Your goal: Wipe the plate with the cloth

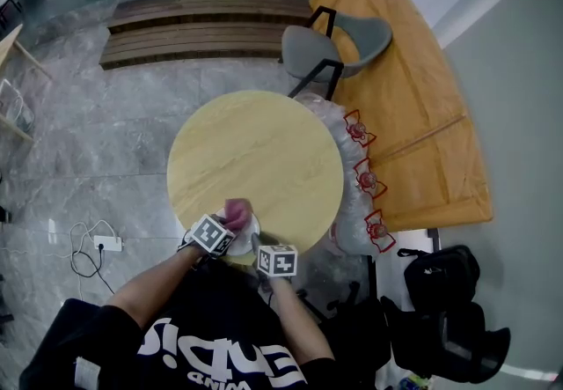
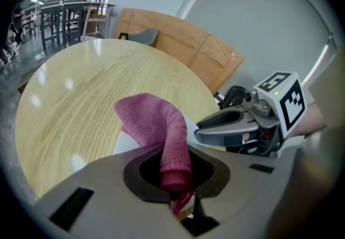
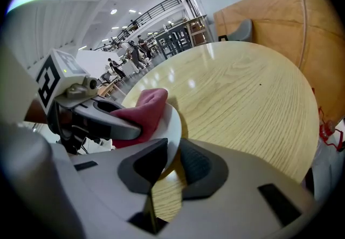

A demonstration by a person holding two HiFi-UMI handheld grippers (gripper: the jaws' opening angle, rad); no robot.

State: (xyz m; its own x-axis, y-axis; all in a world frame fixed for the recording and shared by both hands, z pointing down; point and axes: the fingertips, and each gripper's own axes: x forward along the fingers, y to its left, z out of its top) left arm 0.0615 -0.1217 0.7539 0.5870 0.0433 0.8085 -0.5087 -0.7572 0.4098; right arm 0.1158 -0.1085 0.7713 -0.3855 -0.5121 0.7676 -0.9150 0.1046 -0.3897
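At table (image 1: 255, 150) edge: left gripper (image 2: 173, 176) pinches cloth (image 2: 153, 122); right gripper (image 3: 168, 165) clamps plate (image 3: 173, 127) rim.

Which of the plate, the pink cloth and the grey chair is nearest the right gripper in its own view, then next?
1. Plate: rim gripped by the right gripper.
2. Pink cloth: on the plate, to the left.
3. Grey chair: past the round table's far edge.

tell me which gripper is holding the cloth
The left gripper: its jaws are clamped on the pink cloth, which rests on the white plate. The right gripper pinches the plate's rim instead.
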